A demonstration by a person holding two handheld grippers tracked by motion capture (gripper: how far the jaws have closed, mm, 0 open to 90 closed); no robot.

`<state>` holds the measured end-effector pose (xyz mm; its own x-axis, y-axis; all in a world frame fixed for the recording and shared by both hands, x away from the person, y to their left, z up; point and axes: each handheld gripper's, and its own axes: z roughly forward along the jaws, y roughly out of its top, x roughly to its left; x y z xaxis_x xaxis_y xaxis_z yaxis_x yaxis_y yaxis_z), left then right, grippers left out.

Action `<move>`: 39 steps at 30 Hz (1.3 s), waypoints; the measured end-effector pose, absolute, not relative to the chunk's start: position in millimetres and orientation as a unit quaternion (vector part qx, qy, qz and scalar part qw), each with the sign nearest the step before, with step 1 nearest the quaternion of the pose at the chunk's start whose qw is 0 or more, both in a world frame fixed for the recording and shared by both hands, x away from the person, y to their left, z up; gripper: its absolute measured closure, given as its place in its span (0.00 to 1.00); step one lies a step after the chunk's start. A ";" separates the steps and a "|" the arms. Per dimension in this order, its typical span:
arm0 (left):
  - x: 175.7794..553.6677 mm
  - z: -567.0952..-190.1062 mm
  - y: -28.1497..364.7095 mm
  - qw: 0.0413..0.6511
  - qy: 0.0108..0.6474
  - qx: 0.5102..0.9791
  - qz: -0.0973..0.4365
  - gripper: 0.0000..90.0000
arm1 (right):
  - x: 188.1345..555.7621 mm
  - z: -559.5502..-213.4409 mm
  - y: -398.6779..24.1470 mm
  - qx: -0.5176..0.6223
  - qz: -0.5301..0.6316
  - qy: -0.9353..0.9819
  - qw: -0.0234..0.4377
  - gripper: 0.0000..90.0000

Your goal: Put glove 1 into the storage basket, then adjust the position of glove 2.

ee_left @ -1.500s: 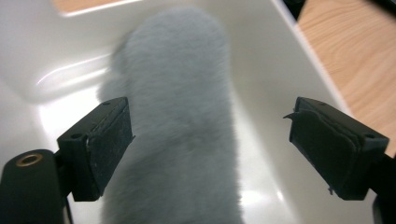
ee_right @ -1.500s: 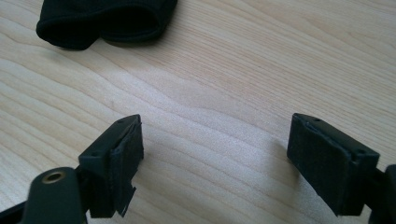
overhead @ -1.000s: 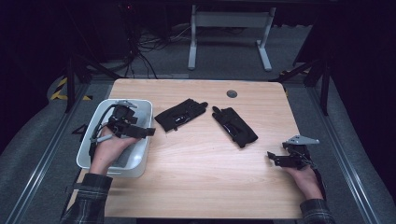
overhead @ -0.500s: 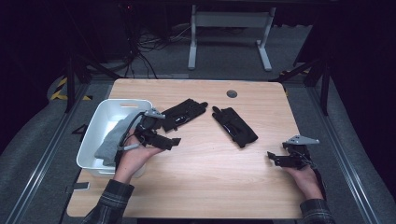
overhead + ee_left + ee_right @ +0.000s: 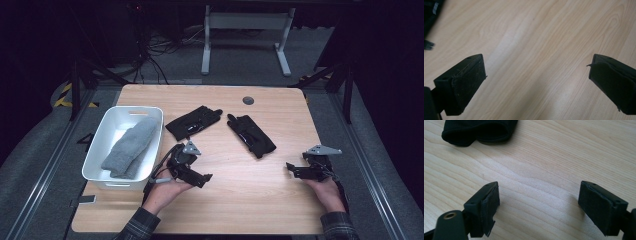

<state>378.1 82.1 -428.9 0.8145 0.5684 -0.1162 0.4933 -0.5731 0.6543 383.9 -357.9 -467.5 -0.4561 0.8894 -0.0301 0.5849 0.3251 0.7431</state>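
The left claw hovers empty over the bench near its front-left part, just right of the white bin, its jaws spread wide with bare wood between them in the left gripper view. The bin sits along the left edge and holds a grey sock lying lengthwise, so sorting soft items into it looks like the work in hand. Two black gloves remain on the wood: the left glove lies just past the left claw, toward the far edge and nearest the bin, which makes it the likely next pick. The right glove lies mid-bench, angled toward the right claw, which waits near the front-right edge with its jaws likewise apart and holding nothing. The dark cloth at the top of the right gripper view is probably that glove's cuff, though too little shows to be sure.
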 end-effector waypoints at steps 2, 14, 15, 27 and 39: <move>378.1 -437.5 81.2 0.347 0.297 0.888 0.058 0.02 | 383.9 -467.5 -357.9 0.471 0.340 0.783 0.224 0.20; 384.7 -468.1 88.9 0.346 0.287 0.890 0.070 0.02 | 383.8 -465.0 -359.2 0.469 0.338 0.786 0.220 0.29; 385.0 -469.8 89.4 0.347 0.285 0.891 0.070 0.02 | 383.8 -464.1 -358.8 0.468 0.336 0.787 0.220 0.31; 382.0 -477.8 92.0 0.358 0.257 0.893 0.094 0.01 | 383.0 -437.1 -345.1 0.441 0.384 0.785 0.203 1.00; 381.7 -477.6 91.2 0.357 0.264 0.891 0.094 0.00 | 407.3 -428.4 -317.1 0.407 0.387 0.809 0.173 1.00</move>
<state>381.7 91.2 -477.6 0.8428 0.5379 -0.0212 0.4038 -0.6056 0.6857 407.3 -317.1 -428.4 -0.6094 0.7921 0.0357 0.5243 0.3689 0.7675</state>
